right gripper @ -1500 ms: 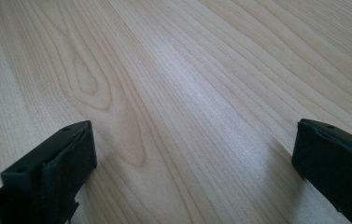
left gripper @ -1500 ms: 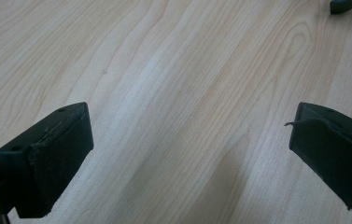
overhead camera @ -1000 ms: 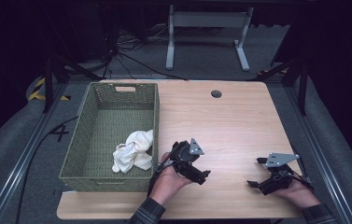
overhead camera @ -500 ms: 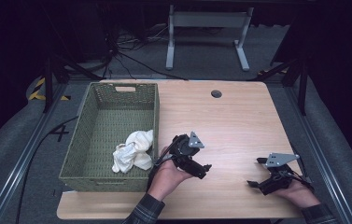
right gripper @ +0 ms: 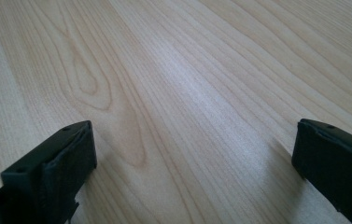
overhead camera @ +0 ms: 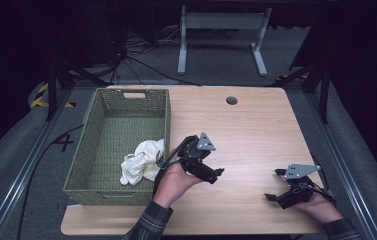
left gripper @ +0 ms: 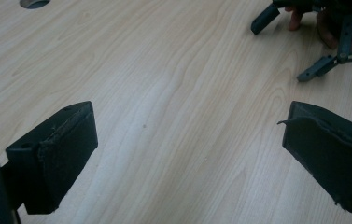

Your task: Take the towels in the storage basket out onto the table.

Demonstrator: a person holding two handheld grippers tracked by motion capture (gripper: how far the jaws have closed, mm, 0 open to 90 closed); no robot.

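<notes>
Grippers are held low over the near half of a wooden table [overhead camera: 256,130], both released and empty: the right gripper [overhead camera: 282,186] rests near the front right corner with jaws spread, and the left gripper [overhead camera: 215,174] is raised just beside a green woven basket [overhead camera: 92,150], jaws wide over bare wood. A crumpled white cloth [overhead camera: 141,161] lies in the basket's near right corner, nothing else inside. The cloth seems to be deposited; a return for more is judged next.

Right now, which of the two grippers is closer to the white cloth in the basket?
The left gripper: it hovers just right of the basket wall beside the white cloth, while the right gripper sits near the table's right edge.
</notes>
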